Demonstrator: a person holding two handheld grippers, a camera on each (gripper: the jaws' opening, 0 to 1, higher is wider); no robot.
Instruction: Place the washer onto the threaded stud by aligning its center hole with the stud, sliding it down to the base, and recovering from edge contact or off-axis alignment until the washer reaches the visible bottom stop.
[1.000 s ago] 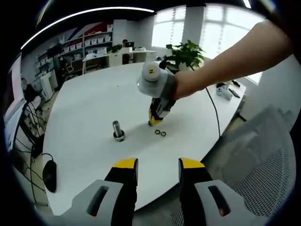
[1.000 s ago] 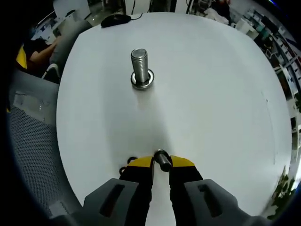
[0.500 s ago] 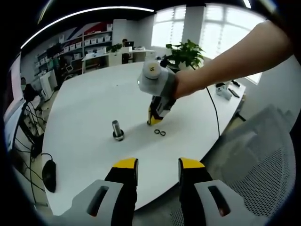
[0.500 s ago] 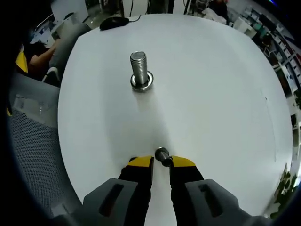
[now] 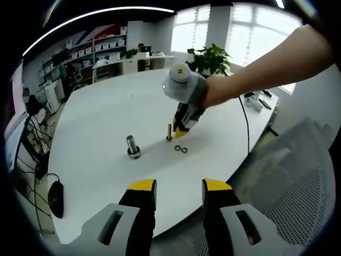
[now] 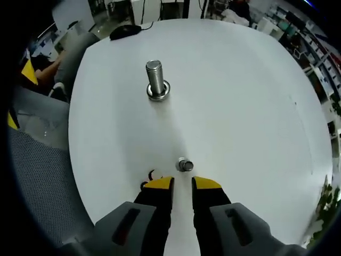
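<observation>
In the right gripper view a small stud stands upright on the white table, just ahead of my right gripper, which is open with nothing between its jaws. Two dark washers lie just left of its left jaw. Farther off stands a larger threaded stud with a washer around its base. In the left gripper view my left gripper hangs open over the near table edge. There the right gripper, held by a person's arm, hovers beside the small stud, with the two washers and the larger stud nearby.
A black mouse lies near the table's left edge, also at the far edge in the right gripper view as the mouse. A mesh chair stands to the right. A plant and a cable sit at the far side.
The right gripper has let go of the small stud and drawn back and up from it. The stud now stands alone on the table. The left gripper has stayed still.
</observation>
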